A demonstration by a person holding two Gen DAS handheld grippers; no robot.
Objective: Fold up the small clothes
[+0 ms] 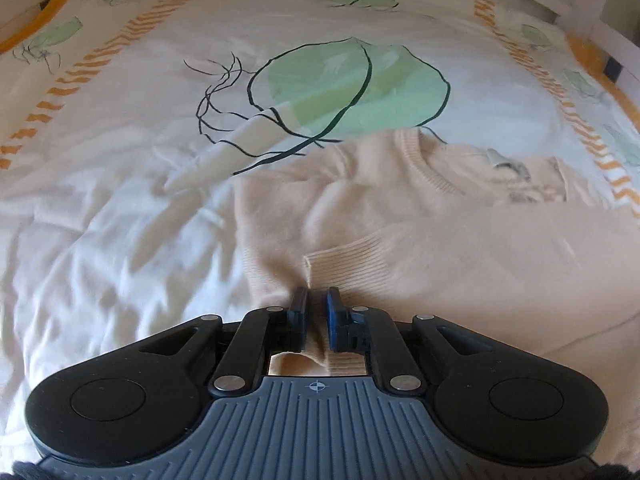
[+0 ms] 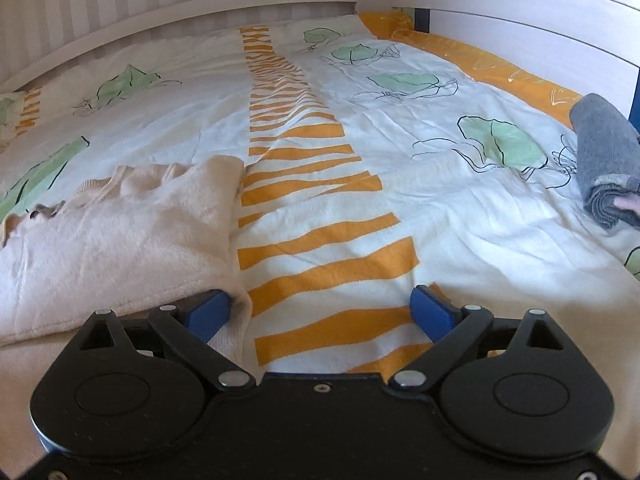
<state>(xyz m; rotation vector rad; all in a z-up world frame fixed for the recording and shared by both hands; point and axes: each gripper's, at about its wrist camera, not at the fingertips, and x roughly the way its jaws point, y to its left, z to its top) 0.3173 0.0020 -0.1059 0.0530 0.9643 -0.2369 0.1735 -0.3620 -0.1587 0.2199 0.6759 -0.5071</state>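
A cream knitted sweater (image 1: 460,236) lies on the bed, neckline (image 1: 432,168) away from me and a sleeve folded across its body. The sleeve's ribbed cuff (image 1: 348,264) runs into my left gripper (image 1: 318,294), whose blue pads stand close together with the cloth pinched between them. In the right wrist view the same sweater (image 2: 120,240) fills the left side with a straight folded edge. My right gripper (image 2: 320,298) is open wide and low over the bedspread; its left finger (image 2: 212,312) is tucked under the sweater's edge, its right finger (image 2: 428,308) rests over bare cover.
The bedspread (image 2: 360,168) is white with green leaf prints and orange striped bands. A rolled grey garment (image 2: 604,168) lies at the far right. White bed rails (image 2: 520,28) close off the far side. Creased cover spreads left of the sweater (image 1: 120,240).
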